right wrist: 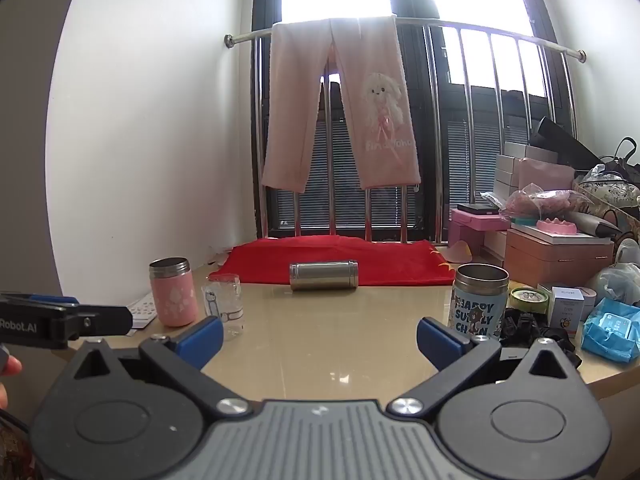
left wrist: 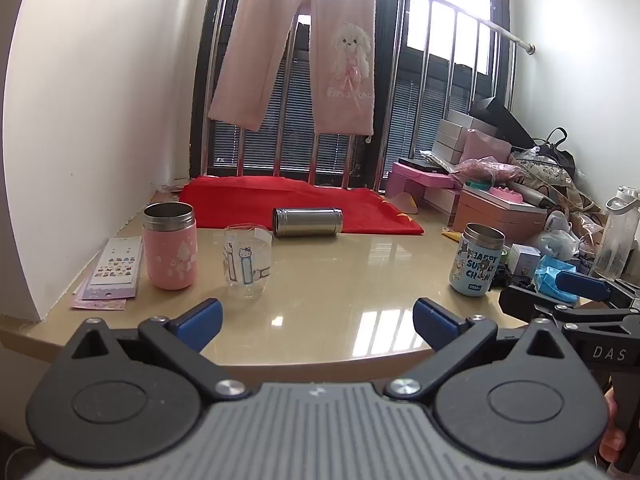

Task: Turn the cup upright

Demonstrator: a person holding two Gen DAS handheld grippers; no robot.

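Both grippers' jaws were wide open, empty; I'd grab the steel cup lying against the red cloth mid-body.

Silver steel cup, red cloth

A glossy, polished beige tabletop mirrors the window light. Near its far edge, a brushed bare-metal cup lies against a matt red cloth. Toward the left edge stand a clear, shiny glass and a matt pink mug with a steel rim. Fleecy pink trousers hang from a shiny metal rail.
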